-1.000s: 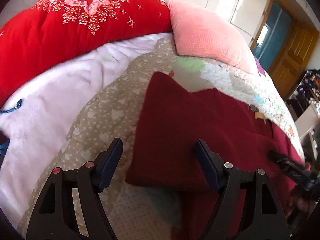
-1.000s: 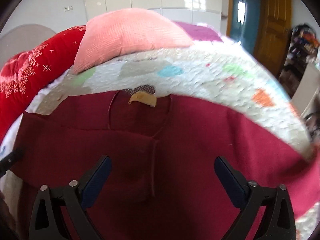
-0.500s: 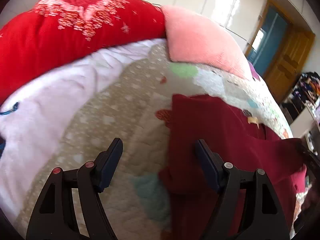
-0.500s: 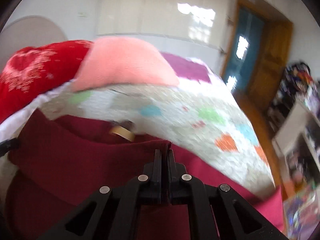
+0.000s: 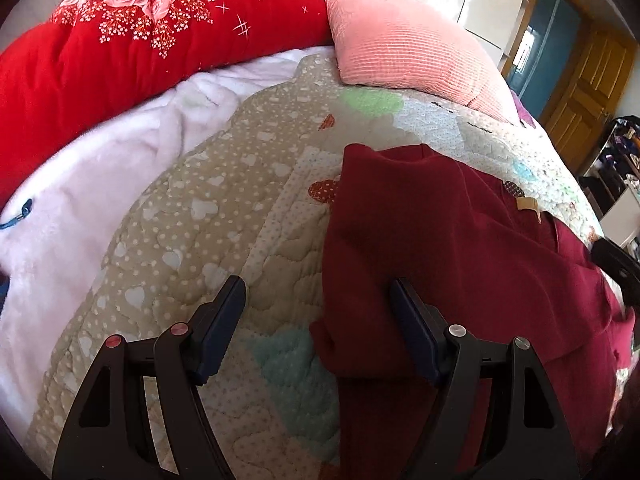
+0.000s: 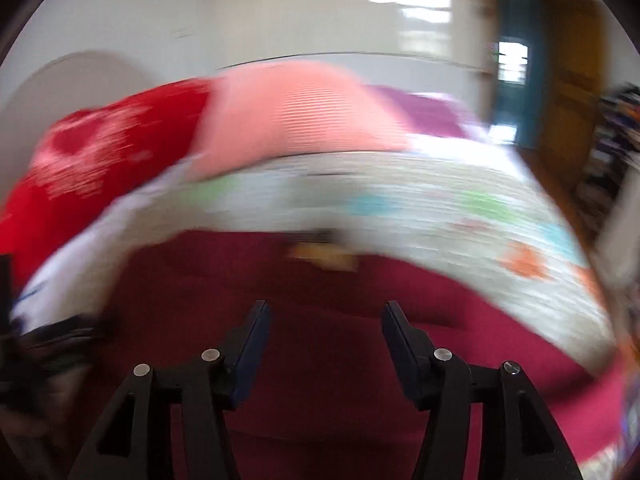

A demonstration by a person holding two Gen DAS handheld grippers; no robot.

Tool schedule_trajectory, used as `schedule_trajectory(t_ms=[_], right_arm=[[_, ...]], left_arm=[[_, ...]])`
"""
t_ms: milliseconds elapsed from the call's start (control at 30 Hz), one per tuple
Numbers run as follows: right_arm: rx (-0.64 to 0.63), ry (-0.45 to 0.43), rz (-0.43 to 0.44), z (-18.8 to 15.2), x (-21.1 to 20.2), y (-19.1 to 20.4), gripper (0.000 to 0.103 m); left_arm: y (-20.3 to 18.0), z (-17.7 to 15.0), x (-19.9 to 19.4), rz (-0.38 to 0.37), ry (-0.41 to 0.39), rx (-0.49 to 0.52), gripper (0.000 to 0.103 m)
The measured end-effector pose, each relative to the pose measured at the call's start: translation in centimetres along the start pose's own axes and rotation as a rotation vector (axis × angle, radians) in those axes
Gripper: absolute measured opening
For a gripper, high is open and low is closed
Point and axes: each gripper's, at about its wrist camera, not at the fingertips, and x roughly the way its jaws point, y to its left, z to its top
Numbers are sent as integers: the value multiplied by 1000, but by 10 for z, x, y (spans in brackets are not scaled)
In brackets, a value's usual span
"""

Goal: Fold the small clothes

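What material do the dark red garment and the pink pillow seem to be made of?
Dark red garment: probably a soft knit or fleece; matte, with rounded folds. Pink pillow: looks like a plush textile; a fine grid of raised ribs shows on its surface.

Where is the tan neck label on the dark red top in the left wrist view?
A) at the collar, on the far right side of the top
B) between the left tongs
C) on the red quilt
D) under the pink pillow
A: the tan label sits at the collar of the dark red top, on its far right side, clear of the pink pillow and the left tongs.
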Motion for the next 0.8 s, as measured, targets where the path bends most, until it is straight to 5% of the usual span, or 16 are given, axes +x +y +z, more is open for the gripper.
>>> schedule_trajectory(t_ms=[67,100,200,333,400,633,733,800], right_arm=[[-42,26,126,10,19,35,49],[-71,38,162,15,31,53,34],[-134,71,195,22,65,88,22],[-106,195,209,24,129,106,21],[-62,181,221,29,134,99,21],[-90,161,156,-1,57,67,24],[-47,167,43,-39,36,32,37],[-2,169,55,-56,35,14,40]], left_arm=[[2,-1,0,-4,2,-10,75],[3,-1,0,-9,3,-18,75],[5,-1,0,-19,9,-26,76],[5,-1,3,-22,15,-28,76],[7,0,4,-28,20,-33,77],[8,0,4,-21,22,-29,77],[6,0,5,-8,18,-22,79],[3,-1,3,9,9,-12,79]])
